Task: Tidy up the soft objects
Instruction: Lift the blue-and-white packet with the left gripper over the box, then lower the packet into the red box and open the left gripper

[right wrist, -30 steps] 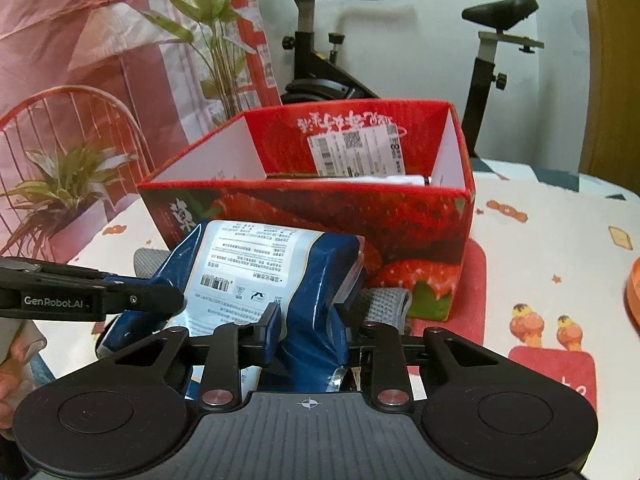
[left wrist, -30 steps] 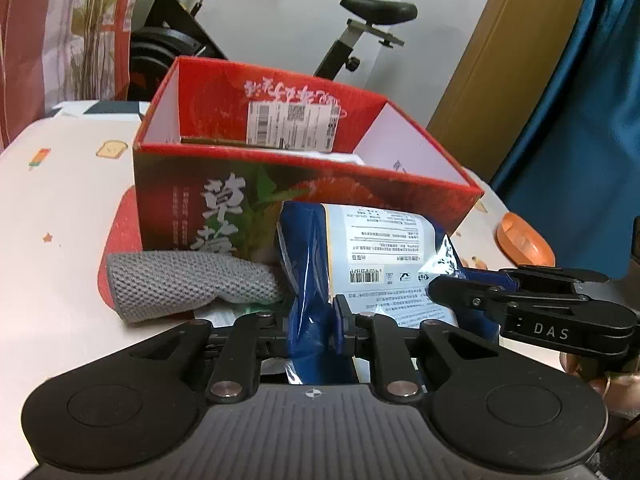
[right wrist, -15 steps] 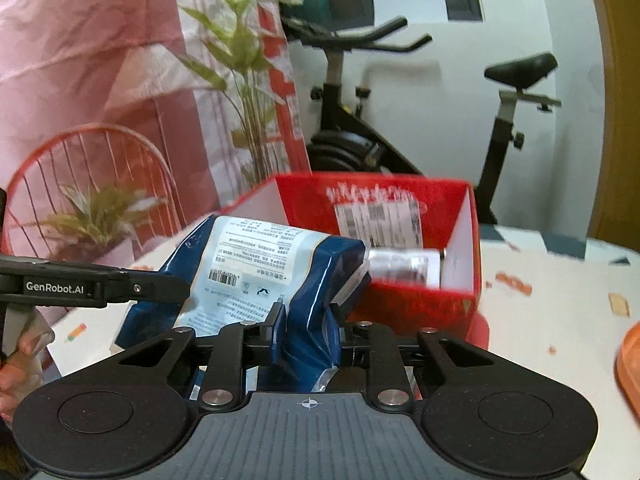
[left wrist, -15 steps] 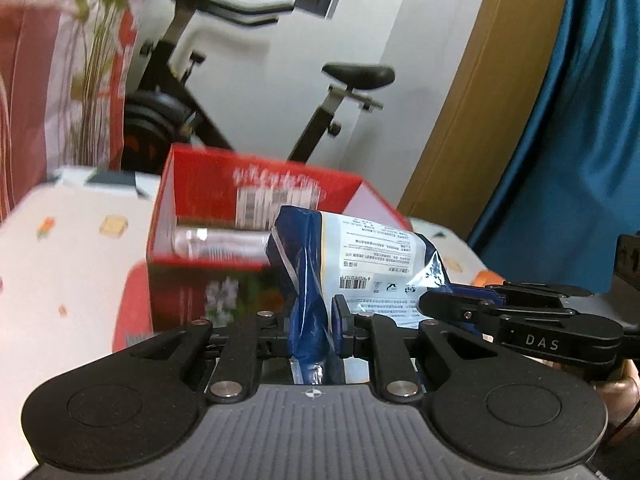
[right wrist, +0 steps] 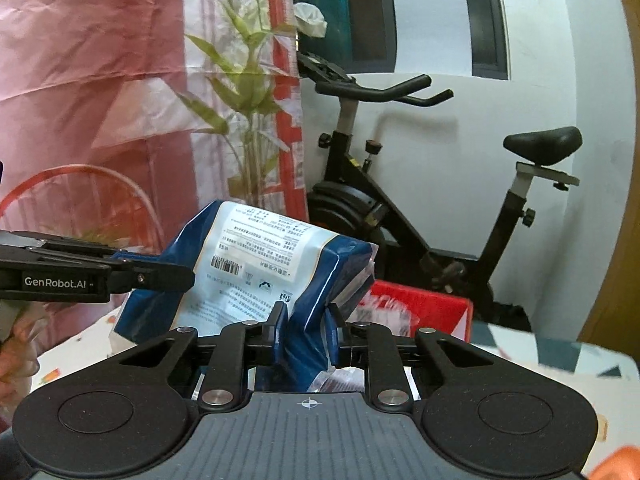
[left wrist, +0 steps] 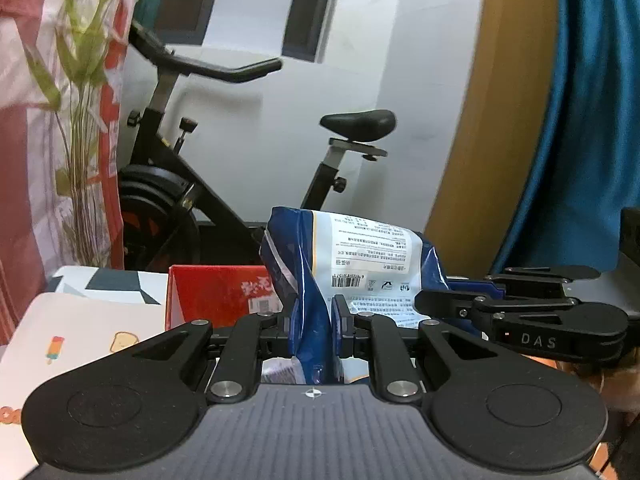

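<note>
A blue-and-white soft package [left wrist: 360,256] hangs in the air, held between both grippers. My left gripper [left wrist: 314,316] is shut on a fold at its left end. In the right wrist view my right gripper [right wrist: 306,320] pinches the other end of the package [right wrist: 256,264], its jaws still closing on the fold. Each gripper shows from the side in the other's view: the right gripper [left wrist: 448,300] and the left gripper [right wrist: 160,270]. The red strawberry box [left wrist: 212,296] sits low behind the package, with its far corner [right wrist: 424,308] showing in the right wrist view.
The table [left wrist: 80,336] has a white printed cloth. An exercise bike [left wrist: 200,200] stands behind it by the white wall. A plant [right wrist: 244,92] and pink sheeting rise on the left, a blue curtain [left wrist: 580,120] on the right. An orange object [right wrist: 616,464] lies at the bottom right.
Both grippers have risen with the package, from in front of the box to above its rim. The views have tilted up; the grey cloth and the box's inside are out of sight.
</note>
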`<state>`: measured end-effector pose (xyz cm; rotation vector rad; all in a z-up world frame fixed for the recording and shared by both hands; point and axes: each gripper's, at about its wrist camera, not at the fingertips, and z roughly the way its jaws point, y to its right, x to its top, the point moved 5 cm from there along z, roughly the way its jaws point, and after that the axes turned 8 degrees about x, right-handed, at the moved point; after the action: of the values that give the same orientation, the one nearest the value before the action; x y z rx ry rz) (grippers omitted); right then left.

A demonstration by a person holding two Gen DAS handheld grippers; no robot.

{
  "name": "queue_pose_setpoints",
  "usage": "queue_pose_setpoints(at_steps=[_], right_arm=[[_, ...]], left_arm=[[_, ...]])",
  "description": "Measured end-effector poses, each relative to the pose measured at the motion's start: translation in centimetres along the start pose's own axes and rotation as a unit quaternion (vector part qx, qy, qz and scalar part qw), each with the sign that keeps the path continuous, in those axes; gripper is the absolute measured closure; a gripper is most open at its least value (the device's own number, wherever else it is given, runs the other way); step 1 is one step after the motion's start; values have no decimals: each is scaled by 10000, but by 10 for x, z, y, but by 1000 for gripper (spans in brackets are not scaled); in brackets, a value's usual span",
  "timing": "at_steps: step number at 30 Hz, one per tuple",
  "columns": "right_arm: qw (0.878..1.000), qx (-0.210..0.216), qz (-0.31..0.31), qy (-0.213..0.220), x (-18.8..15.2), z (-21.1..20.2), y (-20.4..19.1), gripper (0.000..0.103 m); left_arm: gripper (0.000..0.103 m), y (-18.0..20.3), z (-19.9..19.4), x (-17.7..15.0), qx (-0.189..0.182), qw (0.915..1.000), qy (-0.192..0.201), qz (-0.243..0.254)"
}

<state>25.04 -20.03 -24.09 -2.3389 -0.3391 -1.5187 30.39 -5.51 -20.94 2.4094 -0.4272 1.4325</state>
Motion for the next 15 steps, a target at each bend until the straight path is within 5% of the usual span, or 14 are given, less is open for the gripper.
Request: queue_pose_setpoints(at_steps=[8, 15], right_arm=[[9982, -277, -136, -515, 24, 68, 52, 85], [9873, -603, 103, -1468, -2, 134, 90, 85]], left_arm=[[86, -11, 79, 17, 137, 9984, -546, -25], [86, -17, 153, -7, -51, 9832, -1819, -115]])
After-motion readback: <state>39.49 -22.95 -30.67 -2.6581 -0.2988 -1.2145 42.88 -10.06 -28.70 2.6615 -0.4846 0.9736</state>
